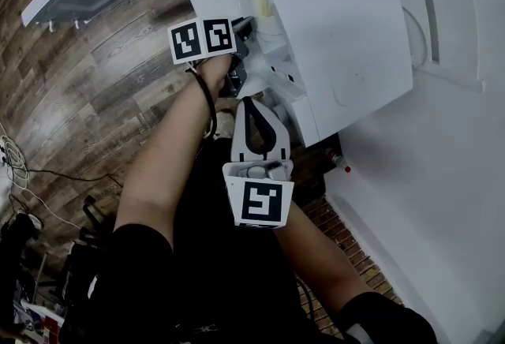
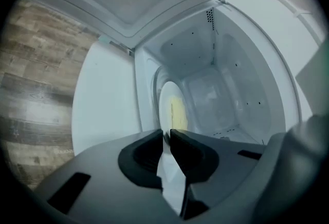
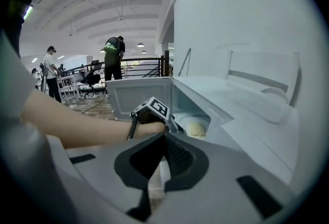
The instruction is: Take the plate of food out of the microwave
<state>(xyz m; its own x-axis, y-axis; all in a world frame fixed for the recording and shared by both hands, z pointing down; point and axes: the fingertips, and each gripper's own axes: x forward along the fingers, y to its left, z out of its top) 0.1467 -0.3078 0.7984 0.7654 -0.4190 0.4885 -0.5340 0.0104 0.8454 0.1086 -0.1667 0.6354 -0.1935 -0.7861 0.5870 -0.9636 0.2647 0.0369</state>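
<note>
your left gripper point(image 2: 167, 134) and right gripper point(image 3: 163, 138) are pale grey moulded shells with black ribbed jaw pads. each carries a white marker cube printed with black squares: one at eleven o'clock in the head view point(image 1: 203, 39), the other just below centre point(image 1: 261, 203). a dark cord point(image 1: 210, 102) loops your left wrist. black short sleeves point(image 1: 142, 256) cover your upper arms, at seven and five o'clock.

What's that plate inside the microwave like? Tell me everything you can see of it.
The plate is round, white and smooth, perhaps ceramic, and carries a pale yellow heap of food. It sits low inside the open white microwave, towards the front. The left claw is shut on its near rim.
</note>
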